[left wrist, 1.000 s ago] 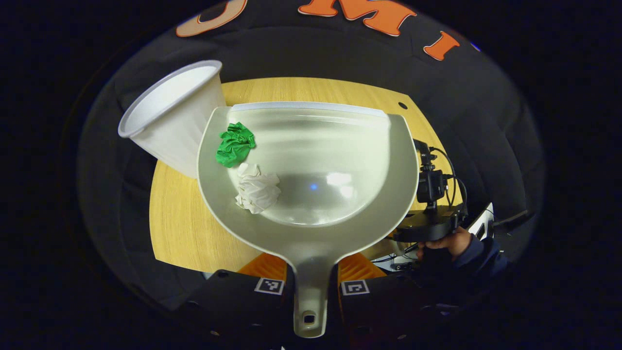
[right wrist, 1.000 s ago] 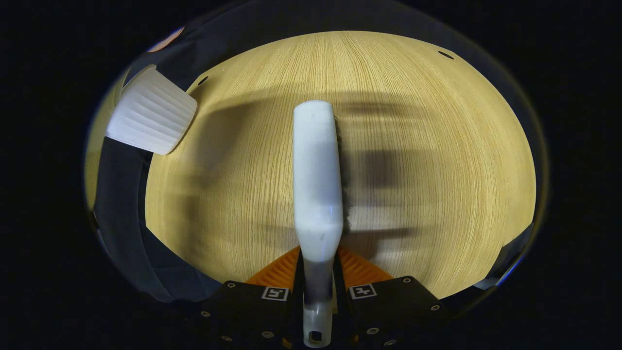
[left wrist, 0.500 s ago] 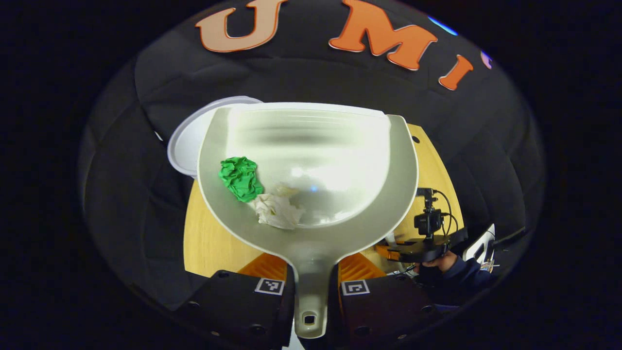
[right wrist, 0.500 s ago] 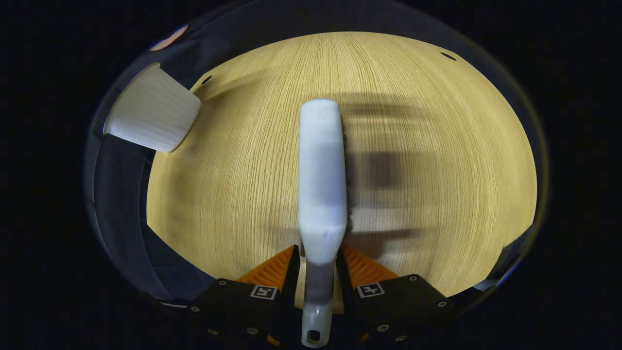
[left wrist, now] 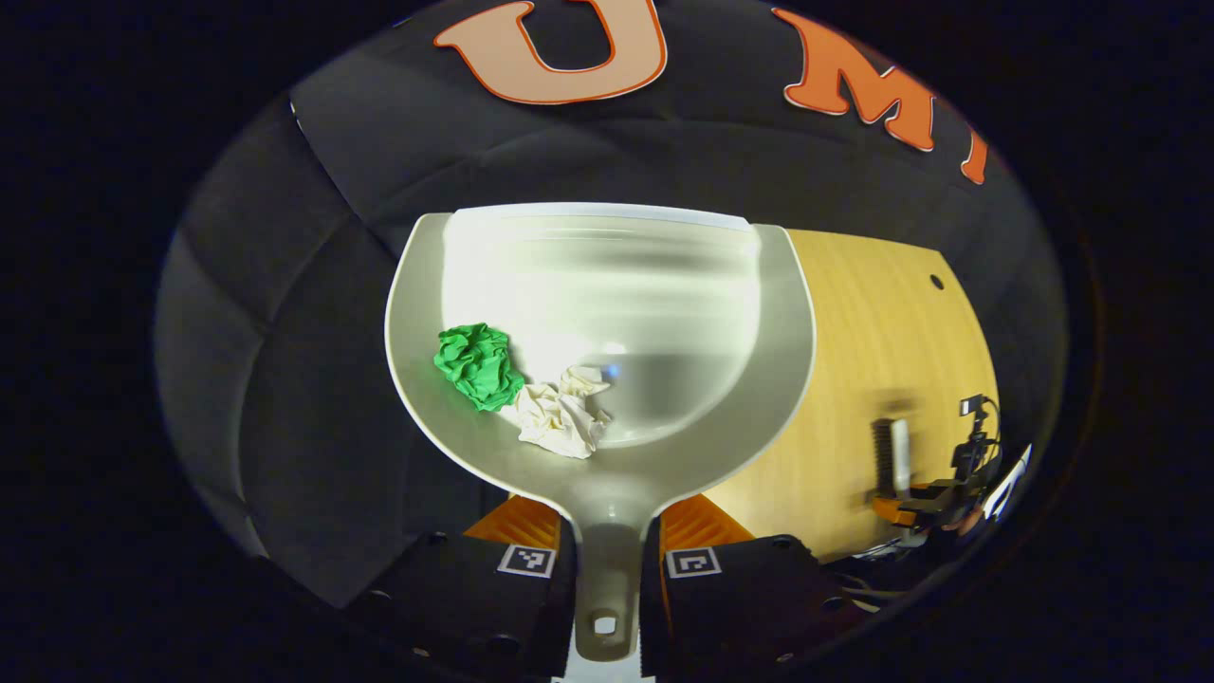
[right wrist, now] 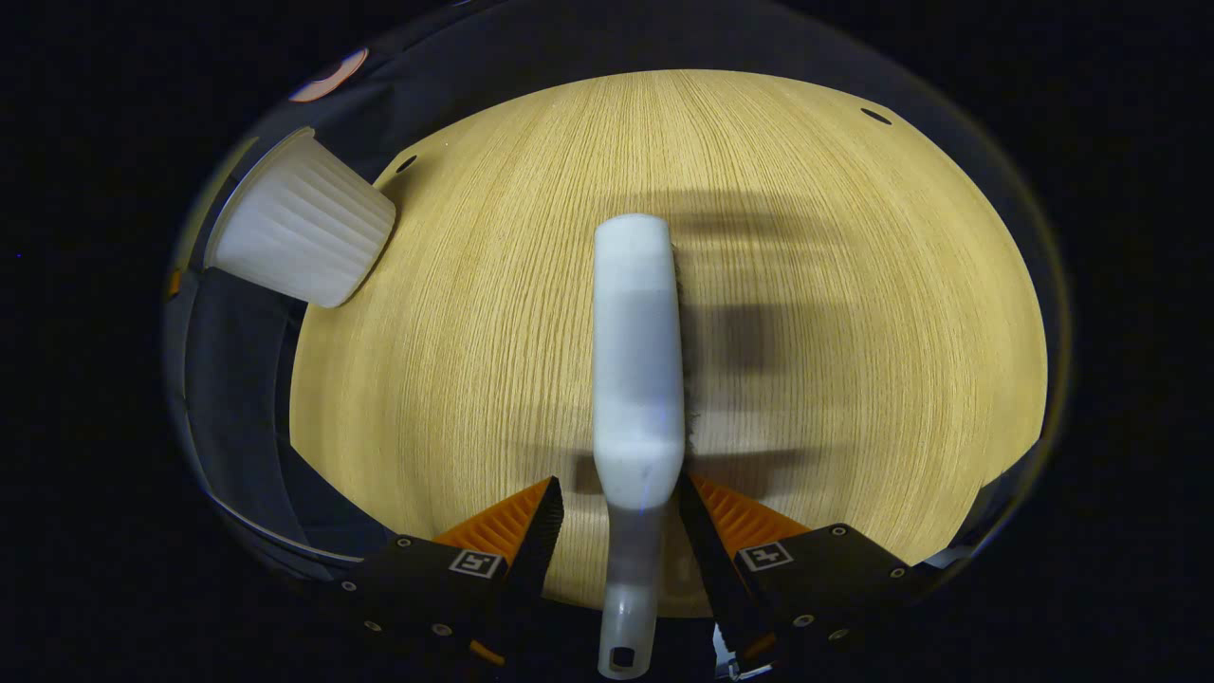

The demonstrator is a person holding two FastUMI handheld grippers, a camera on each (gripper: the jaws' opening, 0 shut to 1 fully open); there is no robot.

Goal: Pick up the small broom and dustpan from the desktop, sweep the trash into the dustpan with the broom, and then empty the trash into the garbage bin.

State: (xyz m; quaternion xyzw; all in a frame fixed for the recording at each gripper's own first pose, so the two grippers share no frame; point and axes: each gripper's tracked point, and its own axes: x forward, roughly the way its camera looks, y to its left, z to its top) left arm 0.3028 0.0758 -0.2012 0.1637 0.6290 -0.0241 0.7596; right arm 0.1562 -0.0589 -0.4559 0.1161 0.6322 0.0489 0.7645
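The pale dustpan [left wrist: 664,313] is held up before the booth wall, its handle pinched between the fingers of my left gripper [left wrist: 607,517]. A green paper wad [left wrist: 477,365] and a white paper wad [left wrist: 564,422] lie in the pan near the handle end. In the right gripper view the white broom [right wrist: 637,351] lies on the wooden table [right wrist: 854,285], bristles to the right. My right gripper [right wrist: 621,503] stands open around its handle, with a gap on each side. The white ribbed garbage bin [right wrist: 296,237] stands at the table's far left corner.
In the left gripper view the table [left wrist: 854,379] stretches to the right of the pan, and far off on it the other gripper [left wrist: 934,493] sits by the broom [left wrist: 892,455]. Small holes mark the table's far corners [right wrist: 874,116].
The left gripper swung the dustpan left, off the table and away from the bin, and both wads slid toward the handle. The right gripper opened and let go of the broom.
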